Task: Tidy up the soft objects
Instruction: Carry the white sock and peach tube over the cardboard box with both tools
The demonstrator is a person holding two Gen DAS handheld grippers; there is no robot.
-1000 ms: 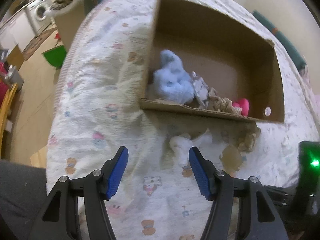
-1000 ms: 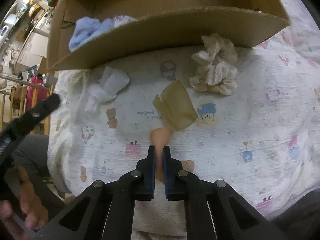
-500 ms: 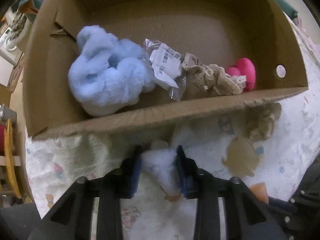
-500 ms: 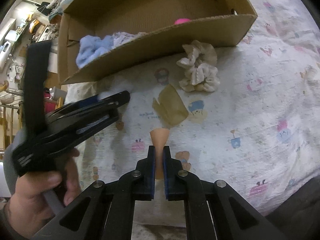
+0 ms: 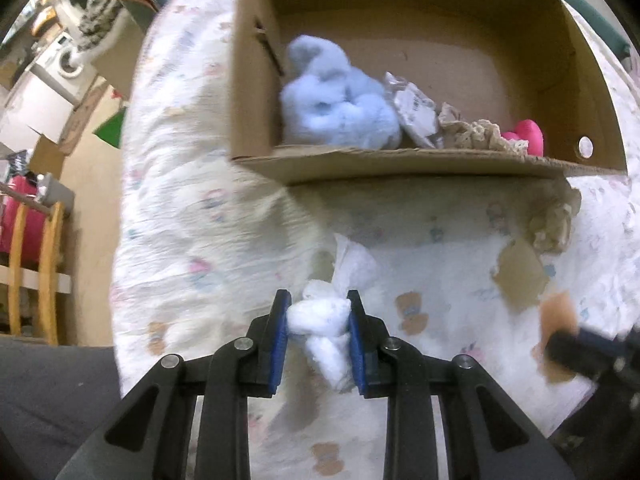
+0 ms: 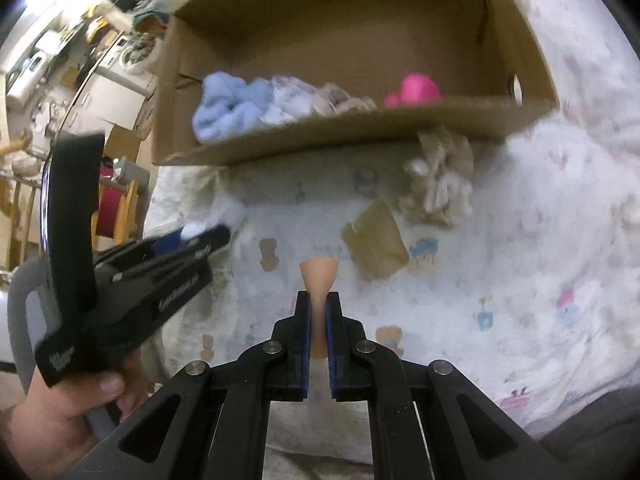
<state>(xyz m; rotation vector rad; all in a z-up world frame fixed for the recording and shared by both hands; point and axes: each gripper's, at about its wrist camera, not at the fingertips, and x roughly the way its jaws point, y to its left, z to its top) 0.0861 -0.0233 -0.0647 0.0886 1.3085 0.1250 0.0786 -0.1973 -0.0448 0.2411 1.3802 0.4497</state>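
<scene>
My left gripper [image 5: 318, 312] is shut on a white fluffy cloth [image 5: 320, 320] and holds it over the patterned bedspread [image 5: 192, 232], in front of the cardboard box [image 5: 400, 160]. My right gripper [image 6: 318, 308] is shut on a peach sponge [image 6: 319, 276]. The box holds a blue plush toy [image 5: 336, 100], a plastic packet [image 5: 414, 108], a beige lace scrunchie [image 5: 476, 136] and a pink item [image 5: 524, 136]. A cream scrunchie [image 6: 440, 184] and a tan pad [image 6: 376, 236] lie on the bed in front of the box. The left gripper also shows in the right wrist view [image 6: 192, 240].
The bed's left edge drops to a wooden floor [image 5: 88, 208] with a wooden chair [image 5: 36, 272], a green bin [image 5: 110, 128] and a washing machine [image 5: 68, 64]. Dark trousers [image 5: 48, 392] lie at the lower left.
My left gripper closed on the white cloth and has pulled back from the box with it. My right gripper has kept hold of the peach sponge and moved closer to the box.
</scene>
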